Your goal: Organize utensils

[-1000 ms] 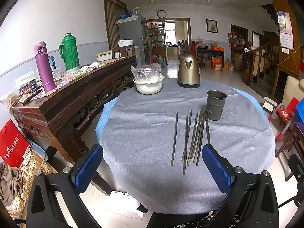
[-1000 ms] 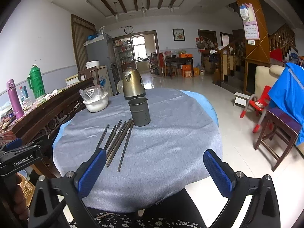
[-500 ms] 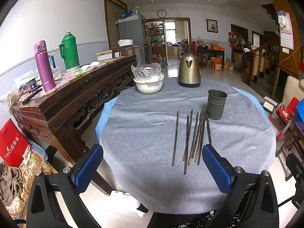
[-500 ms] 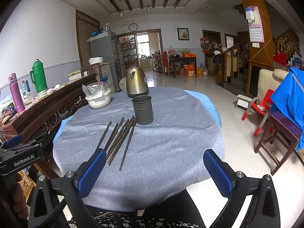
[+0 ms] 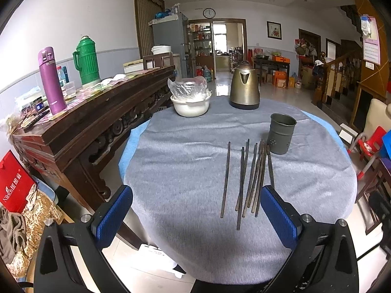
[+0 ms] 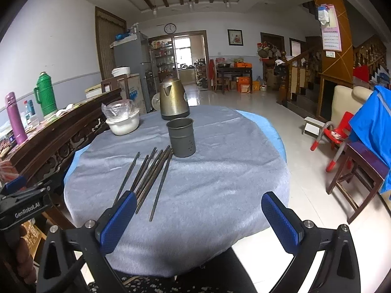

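Chopsticks [image 5: 246, 178] flat beside holder [image 5: 281, 136] — ahead of left claw [image 5: 195, 212], right claw [image 6: 198, 222], both spread, empty.

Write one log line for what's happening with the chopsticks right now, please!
stage: before pickup | left gripper: open, empty | right gripper: open, empty | chopsticks: loose on table cloth | cup: upright, looks empty

Round worktop [image 5: 195, 195] under grey cloth, blue layer showing at edge. At far side: brass-coloured kettle [image 5: 244, 88] upright, white bowl [image 5: 191, 106] covered with clear plastic to its left, apart. Dark carved sideboard [image 5: 97, 112] left of worktop carries purple flask [image 5: 51, 80], green thermos [image 5: 86, 61], papers. Red child's chair [image 6: 336, 134] and blue cloth [image 6: 371, 131] at right. Wall clock [image 5: 209, 13] above doorway.
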A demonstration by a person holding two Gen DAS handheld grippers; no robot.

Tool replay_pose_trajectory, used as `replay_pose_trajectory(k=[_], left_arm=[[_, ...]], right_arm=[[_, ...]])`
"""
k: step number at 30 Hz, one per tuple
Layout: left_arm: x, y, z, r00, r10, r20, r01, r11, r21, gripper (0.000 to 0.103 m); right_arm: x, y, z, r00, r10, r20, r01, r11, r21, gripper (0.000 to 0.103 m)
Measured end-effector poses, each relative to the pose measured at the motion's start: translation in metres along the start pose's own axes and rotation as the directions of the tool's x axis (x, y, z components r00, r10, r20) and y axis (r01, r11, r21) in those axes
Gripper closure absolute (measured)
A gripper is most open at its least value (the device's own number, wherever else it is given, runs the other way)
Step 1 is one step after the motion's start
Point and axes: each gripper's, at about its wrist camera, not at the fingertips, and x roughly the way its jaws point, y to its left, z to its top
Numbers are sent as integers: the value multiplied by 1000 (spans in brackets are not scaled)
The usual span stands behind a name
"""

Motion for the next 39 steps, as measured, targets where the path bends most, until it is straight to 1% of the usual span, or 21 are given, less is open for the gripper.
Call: replay_pose_trajectory(k=[3,5,7,9,12,13,14,15,16,17,18,20,22,23,24,26,30,32,35,36,39], left_arm=[[20,4,10,999,-18,-32,19,1000,10,0],[44,9,19,994,-65,-91,66,998,7,0],[73,16,27,978,-122,-170,122,992,-10,0],[103,22,31,960,-160,-232,155,987,-39,0],[142,25,37,935,-187,-300,172,982,-76,0],[156,24,40,927,-207,-312,189,978,-86,0],[166,22,42,919,-226,-324,207,974,-92,4],[182,20,46,905,-244,-347,224,970,-100,7],[193,17,49,897,-255,-361,233,967,-105,17],[204,14,52,888,-269,-373,247,963,-106,24],[214,10,55,880,-282,-382,262,959,-104,27],[234,2,59,864,-292,-410,278,956,-96,41],[249,-6,63,845,-311,-434,301,949,-94,47],[254,-10,64,837,-321,-443,313,945,-93,52],[261,-13,65,828,-324,-457,319,943,-92,54],[272,-16,66,818,-325,-475,321,942,-93,58],[289,-25,68,798,-330,-505,330,939,-92,58],[293,-29,68,792,-321,-519,327,941,-84,58],[301,-33,68,777,-320,-542,330,940,-82,58],[304,-34,68,775,-318,-546,329,941,-81,59],[313,-36,68,756,-325,-569,336,938,-88,66]], right_arm=[[24,-3,13,999,23,-43,-22,999,24,0],[47,-7,22,995,50,-84,-46,998,43,0],[77,-8,31,988,80,-133,-74,996,49,0],[110,-7,38,971,129,-200,-119,991,64,0],[156,2,48,947,187,-261,-174,982,73,6],[171,6,50,941,198,-275,-187,980,65,14],[181,11,51,937,209,-282,-200,978,61,25],[199,17,53,928,227,-294,-219,974,62,31],[212,22,55,921,239,-308,-231,971,64,42],[225,26,56,912,251,-324,-242,968,69,50],[238,29,57,904,269,-332,-257,963,80,52],[259,35,57,891,298,-343,-283,954,94,64],[278,41,56,876,309,-371,-297,951,90,66],[285,43,55,870,314,-381,-303,949,92,70],[292,44,53,861,322,-393,-309,946,98,72],[305,46,50,851,319,-417,-302,947,108,75],[321,45,47,822,329,-464,-295,944,146,77],[325,47,46,820,317,-477,-281,948,147,77],[332,48,44,801,326,-503,-274,945,176,77],[333,50,45,804,317,-504,-265,948,174,77],[336,55,48,804,290,-519,-244,957,156,77]])
